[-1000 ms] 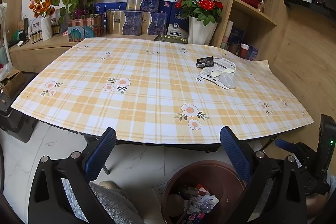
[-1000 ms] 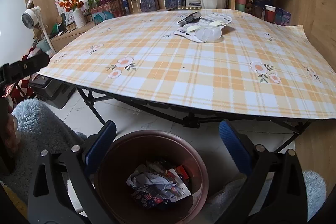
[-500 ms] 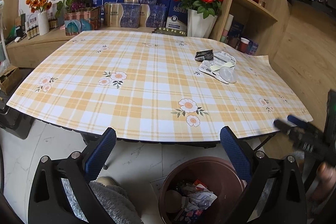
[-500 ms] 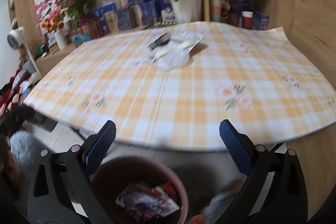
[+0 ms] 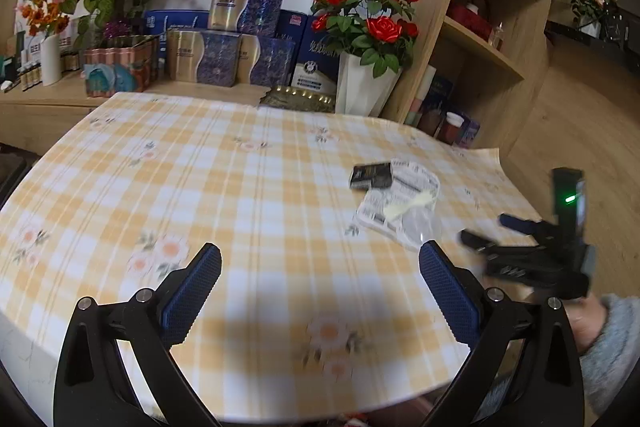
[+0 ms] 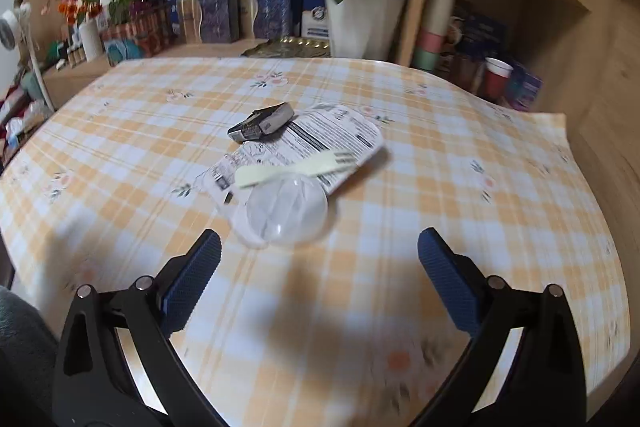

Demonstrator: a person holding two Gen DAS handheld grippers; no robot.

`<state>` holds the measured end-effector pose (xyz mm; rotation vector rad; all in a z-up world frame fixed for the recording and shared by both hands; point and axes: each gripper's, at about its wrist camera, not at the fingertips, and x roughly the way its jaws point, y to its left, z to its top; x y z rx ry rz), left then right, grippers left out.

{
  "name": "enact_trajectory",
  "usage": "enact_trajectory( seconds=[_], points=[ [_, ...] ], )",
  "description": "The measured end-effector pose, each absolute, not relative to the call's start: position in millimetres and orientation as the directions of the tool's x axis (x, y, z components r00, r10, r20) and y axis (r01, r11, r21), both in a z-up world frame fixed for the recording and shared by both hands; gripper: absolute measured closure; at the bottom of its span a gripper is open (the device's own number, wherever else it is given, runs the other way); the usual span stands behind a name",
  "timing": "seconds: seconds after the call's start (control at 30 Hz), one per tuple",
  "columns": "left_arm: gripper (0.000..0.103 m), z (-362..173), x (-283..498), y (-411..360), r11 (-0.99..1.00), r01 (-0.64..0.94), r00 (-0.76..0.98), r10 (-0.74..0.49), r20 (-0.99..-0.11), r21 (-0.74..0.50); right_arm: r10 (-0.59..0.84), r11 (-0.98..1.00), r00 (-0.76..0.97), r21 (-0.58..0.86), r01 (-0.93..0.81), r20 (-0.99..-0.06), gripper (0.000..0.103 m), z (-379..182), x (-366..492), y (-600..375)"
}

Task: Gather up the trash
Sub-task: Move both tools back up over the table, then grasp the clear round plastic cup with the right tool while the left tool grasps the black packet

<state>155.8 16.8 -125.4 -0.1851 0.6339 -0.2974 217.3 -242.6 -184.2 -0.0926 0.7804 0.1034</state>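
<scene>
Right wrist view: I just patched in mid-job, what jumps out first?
A small heap of trash sits mid-table on the yellow plaid cloth: a clear plastic lid nearest the open right gripper, a pale plastic fork lying across a printed white wrapper, and a dark crumpled packet at its far edge. Behind the table, red roses in a white vase stand beside wooden shelving.

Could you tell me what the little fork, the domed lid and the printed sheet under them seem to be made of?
Fork: likely matte, cream plastic, thin and moulded in one piece.
Domed lid: clear glossy plastic; the tablecloth shows through it.
Printed sheet: looks like thin card or foil-backed paper, white with black print, one edge lifting slightly.
</scene>
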Motion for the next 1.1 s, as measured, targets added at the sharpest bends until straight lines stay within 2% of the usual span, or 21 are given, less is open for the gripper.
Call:
enact_trajectory(
  seconds=[0.23, 0.5, 0.57, 0.6, 0.63, 0.7, 0.9, 1.1],
  points=[
    [0.006, -126.3, 199.1, 3.2, 0.936, 0.253, 0.742, -0.35, -0.572, -0.246, 0.055, 0.988, 0.633, -0.048, -0.144, -0.773, 0.006, -211.7, 269.0, -227.5],
    [0.006, -142.1, 221.1, 2.4, 0.932, 0.228, 0.707, -0.356, -0.611, -0.281, 0.031, 0.984, 0.587, -0.077, -0.158, -0.809, 0.007, -230.4, 285.2, -217.5],
    [0.006, -147.0, 224.0, 1.7, 0.931, 0.223, 0.695, -0.359, -0.623, -0.287, 0.061, 0.987, 0.575, -0.037, -0.159, -0.816, 0.01, -231.8, 285.5, -221.9],
    [0.006, -149.8, 225.9, 0.6, 0.933, 0.219, 0.69, -0.356, -0.63, -0.286, 0.087, 0.986, 0.571, -0.011, -0.166, -0.816, 0.018, -231.9, 285.1, -223.6],
    [0.006, -152.7, 227.8, -1.0, 0.935, 0.214, 0.684, -0.351, -0.639, -0.284, 0.113, 0.984, 0.573, 0.011, -0.177, -0.812, 0.029, -231.7, 283.1, -224.0],
    [0.006, -156.9, 231.0, -3.3, 0.938, 0.206, 0.674, -0.343, -0.654, -0.28, 0.104, 0.984, 0.594, -0.005, -0.178, -0.797, 0.037, -229.3, 276.4, -221.4],
    [0.006, -165.9, 245.3, -13.3, 0.941, 0.201, 0.648, -0.335, -0.684, -0.271, 0.104, 0.991, 0.649, 0.025, -0.13, -0.754, 0.037, -221.4, 268.0, -232.3],
    [0.006, -170.1, 268.7, -27.4, 0.937, 0.203, 0.63, -0.347, -0.695, -0.285, 0.101, 0.993, 0.757, 0.112, -0.037, -0.646, 0.037, -205.7, 251.0, -258.7]
  ],
)
